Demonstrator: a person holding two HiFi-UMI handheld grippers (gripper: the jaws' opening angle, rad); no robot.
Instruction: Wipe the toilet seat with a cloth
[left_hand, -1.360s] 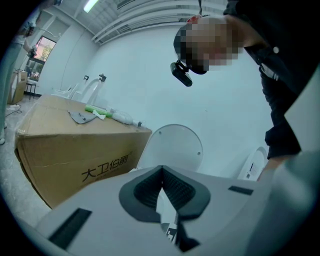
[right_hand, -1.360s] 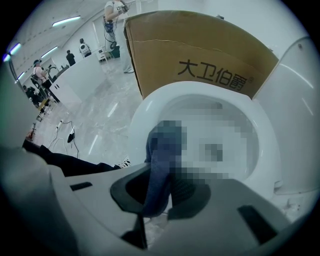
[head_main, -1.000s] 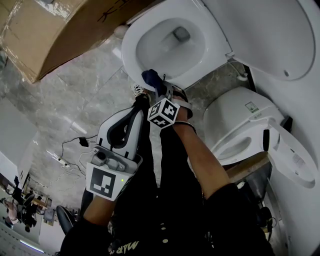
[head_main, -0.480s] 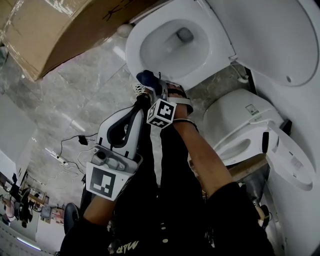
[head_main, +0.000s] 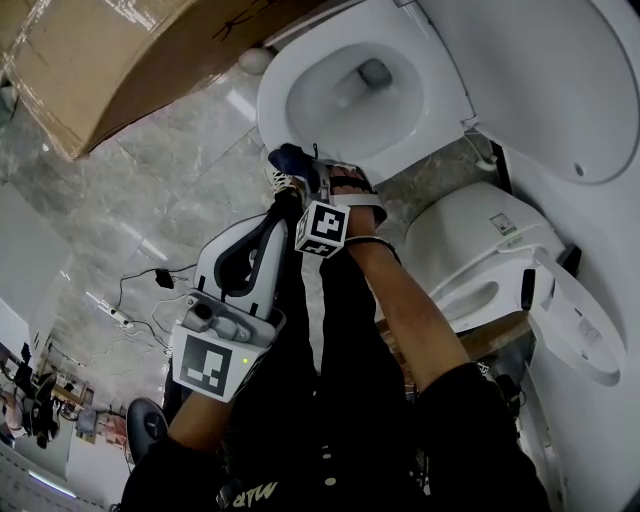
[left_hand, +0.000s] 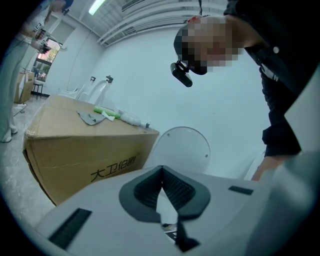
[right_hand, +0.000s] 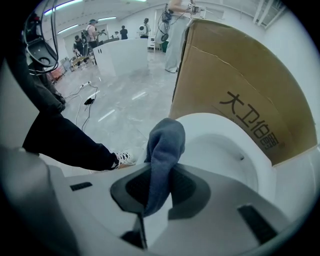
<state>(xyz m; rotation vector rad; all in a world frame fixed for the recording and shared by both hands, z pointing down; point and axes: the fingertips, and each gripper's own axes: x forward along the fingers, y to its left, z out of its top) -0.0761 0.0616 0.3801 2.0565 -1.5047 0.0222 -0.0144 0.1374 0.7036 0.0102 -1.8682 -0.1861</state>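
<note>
The right gripper (right_hand: 161, 175) pinches a blue-grey cloth (right_hand: 166, 142) at the toilet seat (right_hand: 220, 125) rim. The left gripper (left_hand: 162, 175) is closed and empty. The cardboard box (left_hand: 85, 150) reads "大卫伯爵".

My right tool (head_main: 304, 172) is dragging the dark blue cloth (head_main: 290, 158) leftward along the front rim of the white oval toilet seat (head_main: 272, 110). A second ago it sat nearer the rim's middle; now it's by the left curve. My head's drifted too, so the seat sits further right.
</note>
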